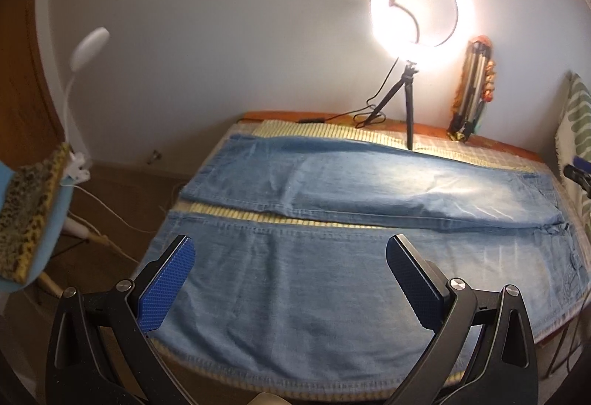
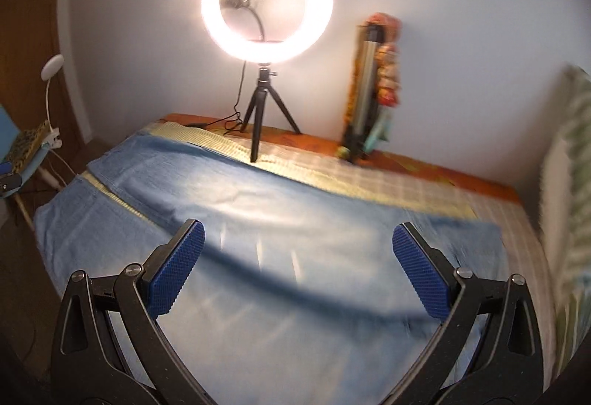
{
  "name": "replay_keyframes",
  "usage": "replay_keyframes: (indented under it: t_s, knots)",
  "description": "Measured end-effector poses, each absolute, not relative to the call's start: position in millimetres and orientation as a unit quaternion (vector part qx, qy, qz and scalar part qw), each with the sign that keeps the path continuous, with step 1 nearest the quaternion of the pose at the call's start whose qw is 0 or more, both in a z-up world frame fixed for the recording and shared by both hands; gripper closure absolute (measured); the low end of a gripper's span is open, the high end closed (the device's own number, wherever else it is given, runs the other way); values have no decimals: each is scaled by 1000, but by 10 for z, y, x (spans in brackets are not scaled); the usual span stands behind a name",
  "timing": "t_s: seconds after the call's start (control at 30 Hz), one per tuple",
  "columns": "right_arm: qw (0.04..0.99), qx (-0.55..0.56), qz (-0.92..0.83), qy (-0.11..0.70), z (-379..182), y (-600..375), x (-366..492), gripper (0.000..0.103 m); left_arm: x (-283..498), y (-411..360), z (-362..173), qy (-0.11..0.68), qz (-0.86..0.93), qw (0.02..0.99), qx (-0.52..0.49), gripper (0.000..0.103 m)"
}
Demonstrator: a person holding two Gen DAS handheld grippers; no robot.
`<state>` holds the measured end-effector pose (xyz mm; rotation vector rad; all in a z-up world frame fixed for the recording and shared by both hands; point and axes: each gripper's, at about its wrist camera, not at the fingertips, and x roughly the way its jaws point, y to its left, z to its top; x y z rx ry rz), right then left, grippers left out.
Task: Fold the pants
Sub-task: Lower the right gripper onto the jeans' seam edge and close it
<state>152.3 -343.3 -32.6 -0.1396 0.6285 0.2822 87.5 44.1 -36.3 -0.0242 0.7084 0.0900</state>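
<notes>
The light-blue jeans (image 1: 332, 220) are lying flat across the mat-covered table (image 1: 332, 137), legs side by side, while the left gripper (image 1: 290, 261) and right gripper (image 2: 297, 246) are hovering above them, jaws spread wide, probably readying grasps.

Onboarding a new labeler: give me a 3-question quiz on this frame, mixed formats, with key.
1. True or false: the left gripper is shut on the jeans.
2. Multiple choice: how do the jeans lie on the bed? A) folded in half B) spread flat, legs side by side C) bunched in a pile
3. Fill in: the lit object on a tripod by the wall is a ____.

Key: 1 false, both it and the right gripper are open above the denim; 2 B; 3 ring light.
</notes>
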Motion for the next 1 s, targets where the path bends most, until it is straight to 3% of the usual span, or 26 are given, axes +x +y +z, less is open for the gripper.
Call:
replay_keyframes:
  t_s: [0.17, 0.53, 0.73, 1.0]
  knots:
    - [921, -106, 181, 330, -573, -3062, 2334, 0, 1384, 437, -549, 361, 43, 931, -5, 0]
    - [854, -133, 265, 427, -1521, -2500, 3750, 27, 2286, 380, -1092, 412, 24, 910, -41, 14]
    - [830, -145, 275, 464, -1976, -2356, 4240, 28, 2481, 370, -1226, 432, 14, 901, -38, 27]
    - [811, -163, 280, 486, -2236, -2292, 4438, 28, 2596, 530, -1296, 440, 21, 897, -42, 27]
